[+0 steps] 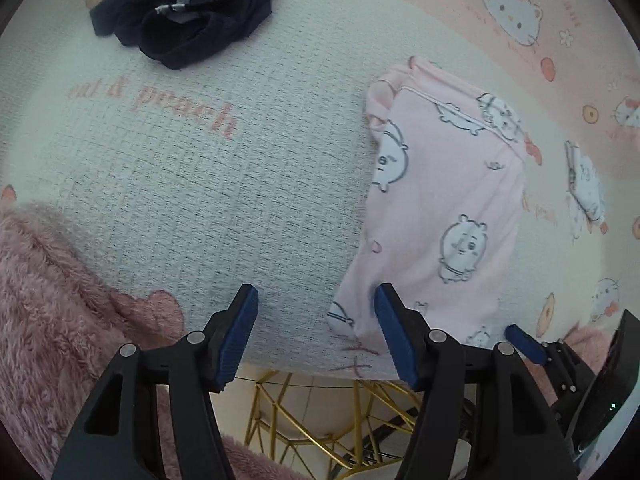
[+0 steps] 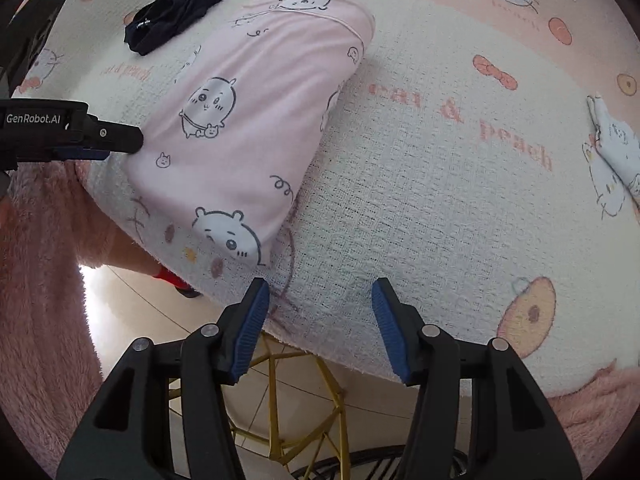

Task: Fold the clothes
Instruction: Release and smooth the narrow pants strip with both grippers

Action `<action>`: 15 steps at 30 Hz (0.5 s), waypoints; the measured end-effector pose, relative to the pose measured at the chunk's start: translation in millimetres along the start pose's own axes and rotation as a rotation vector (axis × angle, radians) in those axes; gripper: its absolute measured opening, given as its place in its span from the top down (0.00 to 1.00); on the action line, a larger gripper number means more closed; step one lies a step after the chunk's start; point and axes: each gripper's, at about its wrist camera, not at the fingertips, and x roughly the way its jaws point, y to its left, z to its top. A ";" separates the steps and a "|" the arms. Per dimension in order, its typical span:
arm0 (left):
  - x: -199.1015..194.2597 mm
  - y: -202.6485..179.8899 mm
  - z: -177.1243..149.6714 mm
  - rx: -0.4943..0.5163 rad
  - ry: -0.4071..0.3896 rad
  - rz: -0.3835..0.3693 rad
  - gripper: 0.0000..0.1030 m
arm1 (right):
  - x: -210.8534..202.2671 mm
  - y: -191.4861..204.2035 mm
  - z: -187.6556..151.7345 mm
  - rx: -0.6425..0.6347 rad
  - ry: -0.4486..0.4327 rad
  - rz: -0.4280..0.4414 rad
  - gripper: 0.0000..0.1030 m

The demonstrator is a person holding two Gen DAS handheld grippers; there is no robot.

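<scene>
A pink garment (image 1: pixel 448 208) printed with white cartoon animals lies folded into a rough rectangle on the table cloth (image 1: pixel 208 200). My left gripper (image 1: pixel 316 300) is open at the table's near edge. Its right finger sits against the garment's near left corner, and nothing is between the fingers. In the right wrist view the same pink garment (image 2: pixel 248 120) lies to the left, with the left gripper (image 2: pixel 120 140) touching its edge. My right gripper (image 2: pixel 320 292) is open over bare cloth, just right of the garment's near corner. A crumpled black garment (image 1: pixel 188 12) lies at the far left.
A small white printed piece (image 2: pixel 616 140) lies at the right of the table cloth (image 2: pixel 440 208). A fluffy pink sleeve (image 1: pixel 48 288) fills the left. Below the table's near edge are gold wire legs (image 1: pixel 304 420) and tiled floor. A red sock (image 2: pixel 172 278) shows under the edge.
</scene>
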 end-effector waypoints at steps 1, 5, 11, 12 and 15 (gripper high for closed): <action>0.2 2.3 -3.2 -0.019 0.006 -0.019 0.39 | -2.4 -4.8 1.9 0.032 -0.012 0.028 0.47; 1.2 11.3 -15.9 -0.095 0.030 -0.097 0.39 | -19.7 -19.1 19.1 0.127 -0.117 0.083 0.47; 2.6 24.8 -35.0 -0.209 0.065 -0.214 0.39 | -24.3 -34.8 44.7 0.185 -0.145 0.102 0.47; 5.0 24.1 -37.2 -0.208 0.067 -0.232 0.39 | -22.9 -34.8 51.8 0.201 -0.149 0.118 0.45; 15.8 20.8 -40.3 -0.206 0.074 -0.256 0.39 | -4.4 -32.8 70.3 0.221 -0.096 0.189 0.45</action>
